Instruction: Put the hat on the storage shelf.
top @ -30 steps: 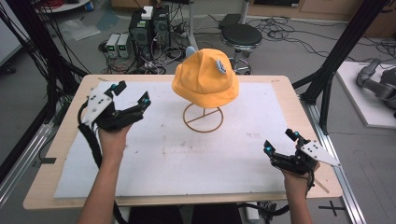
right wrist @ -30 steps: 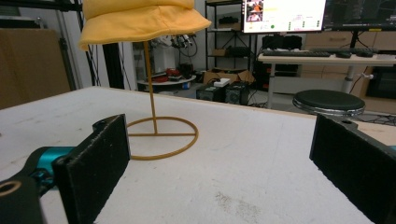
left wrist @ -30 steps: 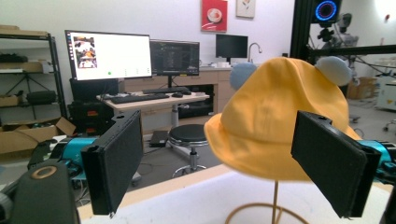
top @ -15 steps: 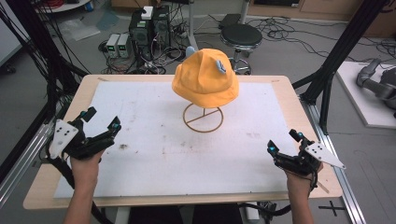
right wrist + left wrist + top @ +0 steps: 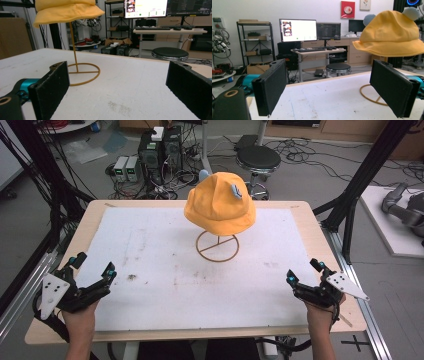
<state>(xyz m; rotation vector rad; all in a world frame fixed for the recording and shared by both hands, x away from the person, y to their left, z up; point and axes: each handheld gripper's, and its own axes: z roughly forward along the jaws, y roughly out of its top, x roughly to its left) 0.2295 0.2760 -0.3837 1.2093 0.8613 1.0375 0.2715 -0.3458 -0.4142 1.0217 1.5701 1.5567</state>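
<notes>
A yellow bucket hat with small grey ears sits on a thin gold wire stand at the middle back of the table. From the left gripper view the hat is up at the right; in the right gripper view its brim hangs at the top left over the stand. My left gripper rests open at the front left corner, empty. My right gripper rests open at the front right, empty, far from the hat.
A white mat covers the wooden table. Behind the table stand a black stool, computers and cables on the floor. Black frame posts rise at both sides.
My left gripper has drawn back from near the hat to the table's front left corner. My right gripper has hardly moved.
</notes>
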